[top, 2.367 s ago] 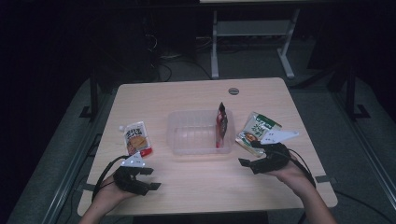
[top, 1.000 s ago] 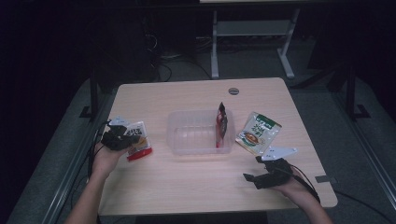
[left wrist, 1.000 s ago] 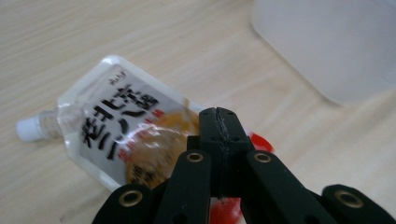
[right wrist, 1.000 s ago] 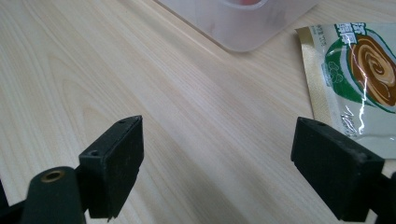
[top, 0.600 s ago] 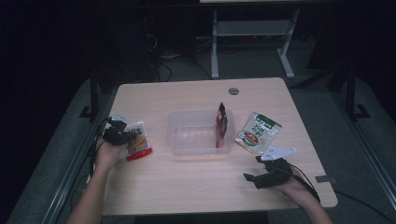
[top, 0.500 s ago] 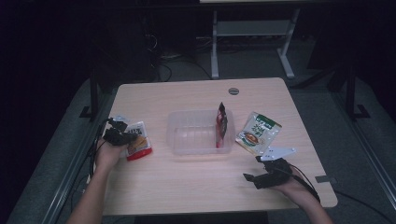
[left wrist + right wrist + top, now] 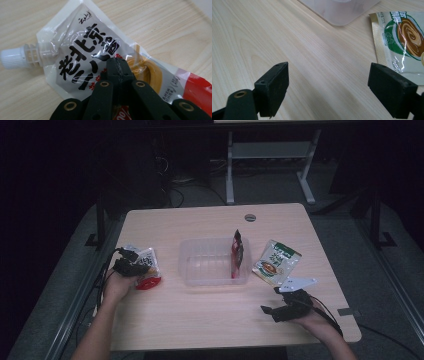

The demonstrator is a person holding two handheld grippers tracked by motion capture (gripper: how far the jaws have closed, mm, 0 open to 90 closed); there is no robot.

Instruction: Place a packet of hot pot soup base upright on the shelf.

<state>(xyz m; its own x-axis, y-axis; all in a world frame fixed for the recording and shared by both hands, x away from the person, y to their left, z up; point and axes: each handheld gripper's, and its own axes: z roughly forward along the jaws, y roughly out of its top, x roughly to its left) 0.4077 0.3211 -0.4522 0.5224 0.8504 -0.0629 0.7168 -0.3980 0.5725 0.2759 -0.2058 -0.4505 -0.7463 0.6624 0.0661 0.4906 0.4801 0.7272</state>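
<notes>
The spouted sauce pouch lies flat on the table at about nine o'clock from the clear plastic tub, close to the table's left edge, its white cap pointing away from the red bottom end. The left gripper sits right on top of it, jaws pressed together with nothing pinched between them, tips resting against the printed face of the pouch. A second ago that gripper was a little higher and farther toward the edge; since then it has settled lower onto the pouch, which has kept its place.

The right gripper rests at about five o'clock from the tub, near the front edge of the table, and has not shifted. Its jaws stand wide apart over bare wood, holding nothing. Just beyond its right jaw lies the green-and-white soup packet, at three o'clock from the tub, unmoved. A dark red sachet stands upright inside the tub against its right wall, as before.
</notes>
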